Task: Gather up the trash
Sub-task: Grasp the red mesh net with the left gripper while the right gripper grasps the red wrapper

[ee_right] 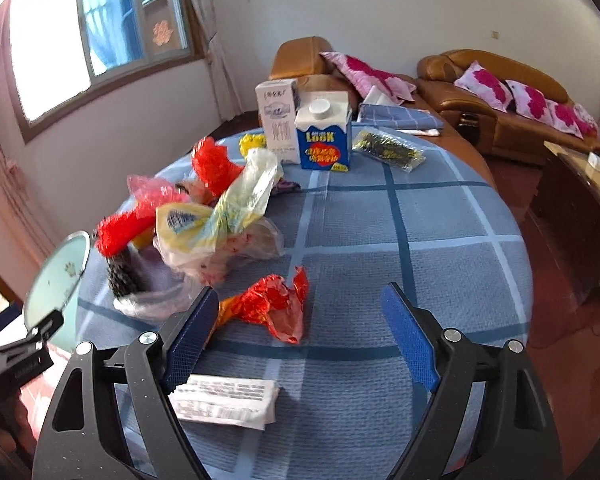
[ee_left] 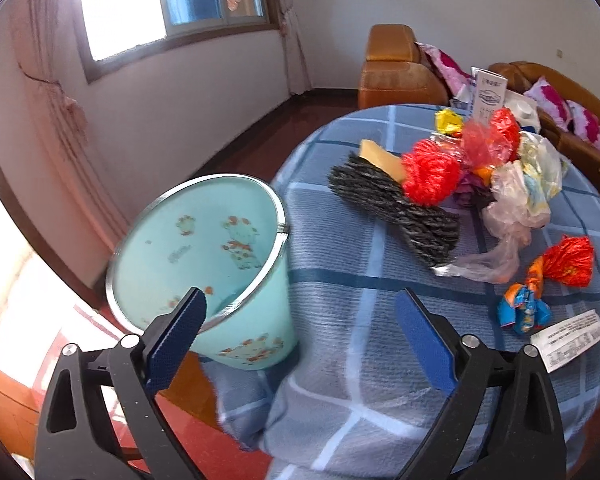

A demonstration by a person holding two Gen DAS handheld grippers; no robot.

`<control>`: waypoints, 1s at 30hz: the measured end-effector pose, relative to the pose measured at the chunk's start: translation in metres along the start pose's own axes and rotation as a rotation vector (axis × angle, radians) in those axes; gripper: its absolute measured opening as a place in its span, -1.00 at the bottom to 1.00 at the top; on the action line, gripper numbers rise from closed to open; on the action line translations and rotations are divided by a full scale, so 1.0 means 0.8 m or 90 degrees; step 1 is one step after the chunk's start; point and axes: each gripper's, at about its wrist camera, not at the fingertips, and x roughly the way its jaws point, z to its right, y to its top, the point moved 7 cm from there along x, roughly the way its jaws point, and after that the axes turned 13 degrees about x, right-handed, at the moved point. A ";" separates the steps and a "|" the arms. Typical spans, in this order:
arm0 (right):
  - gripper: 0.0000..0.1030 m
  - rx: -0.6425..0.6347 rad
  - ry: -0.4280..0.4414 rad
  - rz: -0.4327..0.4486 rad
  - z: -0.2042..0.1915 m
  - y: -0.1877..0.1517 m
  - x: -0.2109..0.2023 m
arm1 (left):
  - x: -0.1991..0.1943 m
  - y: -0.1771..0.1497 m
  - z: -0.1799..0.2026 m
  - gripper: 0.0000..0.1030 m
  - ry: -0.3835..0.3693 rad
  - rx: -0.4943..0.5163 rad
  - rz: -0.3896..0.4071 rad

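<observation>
Bin (ee_left: pixel 204 240): empty, beside tabletop (ee_right: pixel 380 220). Wrappers (ee_right: pixel 268 304) beside bin: all uncollected. Left hand-held gripper (ee_left: pixel 300 320), right hand-held gripper (ee_right: pixel 300 320): jaws apart, holding nothing.

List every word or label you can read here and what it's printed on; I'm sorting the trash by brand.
"LOOK": on the blue and white carton.
Tall white carton: print too blurred to read.
White printed slip at the near table edge: lines too small to read.
Yellow and blue wrapper: label blurred.
Light blue bin: faint script, unreadable.
</observation>
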 end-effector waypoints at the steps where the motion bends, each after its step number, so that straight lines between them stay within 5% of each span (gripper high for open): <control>1: 0.61 -0.012 -0.003 -0.006 0.001 -0.002 0.002 | 0.003 0.002 0.002 0.70 -0.012 -0.001 0.002; 9: 0.61 -0.037 0.015 -0.042 0.007 0.001 0.013 | 0.005 0.035 0.023 0.63 -0.071 0.022 0.045; 15: 0.59 -0.032 0.038 -0.120 -0.011 -0.008 0.067 | 0.029 0.037 0.030 0.61 -0.071 0.034 0.013; 19: -0.05 -0.054 0.040 -0.170 -0.020 -0.017 0.095 | 0.030 0.052 0.025 0.49 -0.077 0.037 0.024; 23: -0.44 -0.053 0.065 -0.178 -0.023 -0.015 0.101 | 0.024 0.076 0.027 0.48 -0.091 0.049 0.049; 30: -0.49 -0.025 0.045 -0.083 -0.009 0.043 0.065 | 0.029 0.129 0.071 0.42 -0.091 0.128 0.076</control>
